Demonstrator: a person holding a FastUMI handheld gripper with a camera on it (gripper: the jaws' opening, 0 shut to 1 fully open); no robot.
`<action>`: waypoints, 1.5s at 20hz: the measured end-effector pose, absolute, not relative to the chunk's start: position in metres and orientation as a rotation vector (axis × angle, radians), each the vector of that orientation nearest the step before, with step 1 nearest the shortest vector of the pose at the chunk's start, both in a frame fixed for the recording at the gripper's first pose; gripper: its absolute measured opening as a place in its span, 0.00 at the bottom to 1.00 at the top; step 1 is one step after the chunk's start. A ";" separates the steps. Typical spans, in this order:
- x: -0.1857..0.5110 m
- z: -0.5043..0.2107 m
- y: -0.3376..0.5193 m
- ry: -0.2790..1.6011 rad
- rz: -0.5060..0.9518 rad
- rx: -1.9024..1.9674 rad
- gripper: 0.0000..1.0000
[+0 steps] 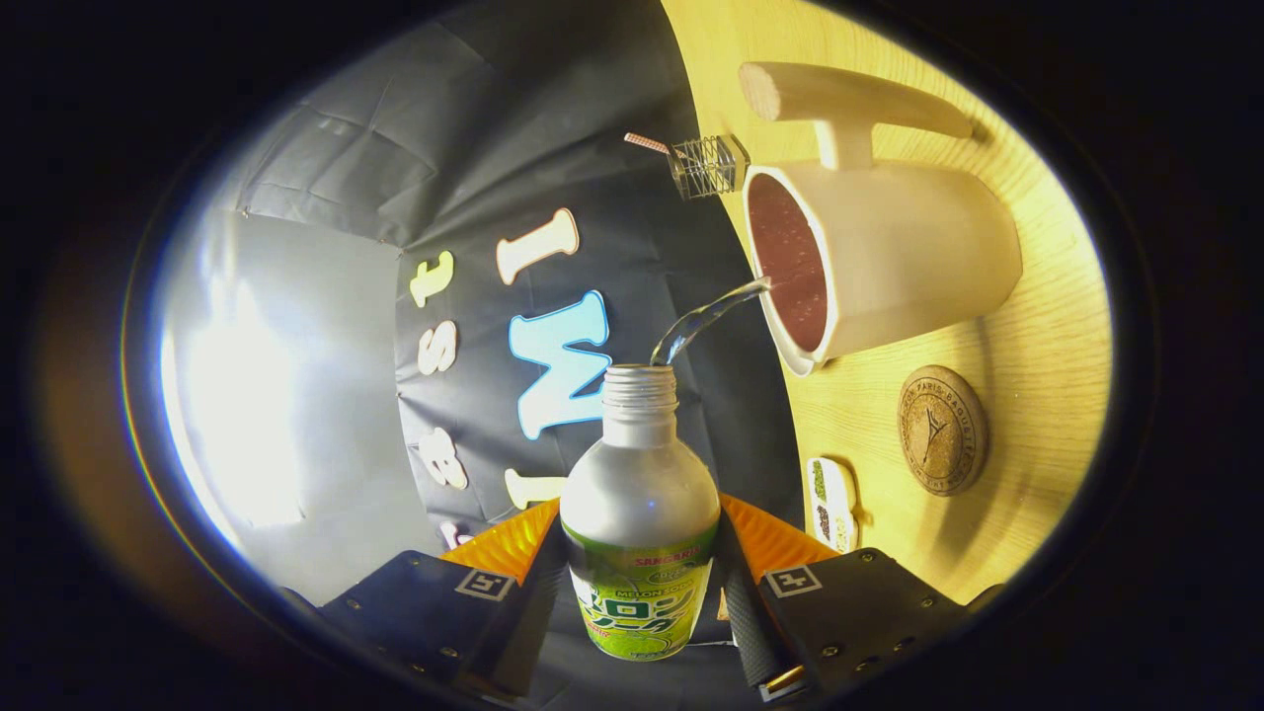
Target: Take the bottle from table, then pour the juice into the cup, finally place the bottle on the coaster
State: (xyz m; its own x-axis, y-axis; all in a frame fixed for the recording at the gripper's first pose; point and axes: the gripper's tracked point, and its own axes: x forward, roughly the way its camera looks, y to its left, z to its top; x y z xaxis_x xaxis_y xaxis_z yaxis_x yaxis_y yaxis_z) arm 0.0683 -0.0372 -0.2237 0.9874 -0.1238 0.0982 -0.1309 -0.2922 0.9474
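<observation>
The gripper (640, 602) pinches the bottle (640, 513) by its labelled lower body, one finger pressed on each side, and the bottle is tipped over so its open threaded neck points at the cup (889, 267). A thin clear stream (706, 318) arcs from the neck and lands just inside the cup's near rim, where the inside already looks dark and wet.

That rim is where I would expect trouble. The stream enters right at the lip of the cup, so a little less tilt would likely drop it short onto the wooden table (1037, 346), and a sudden extra tilt could send a gush over the far wall. The bottle is smooth metal held only by two pads, so it may also slip or twist in the grip as the liquid shifts.

Measured from the cup: the round cork coaster (942, 430) lies near it on the table, apart from its base, with bare wood between them. A small oblong dish (831, 502) sits beyond the coaster, closer to the fingers, and could be clipped on the way there. A long wooden handle (859, 99) juts from the cup's other side, and a small wire thing (709, 165) stands just past its rim; what it is, I cannot tell.
</observation>
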 end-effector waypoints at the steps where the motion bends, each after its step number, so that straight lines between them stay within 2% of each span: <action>1: 0.070 -0.222 -0.038 -0.192 0.010 1.874 0.77; 30: 0.068 -0.198 -0.043 -0.296 0.023 2.000 0.77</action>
State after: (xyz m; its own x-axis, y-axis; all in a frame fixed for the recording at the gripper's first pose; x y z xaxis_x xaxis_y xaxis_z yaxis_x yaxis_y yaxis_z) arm 0.0680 -0.0432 -0.1982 0.9691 -0.1974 0.1482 -0.2183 -0.4051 0.8878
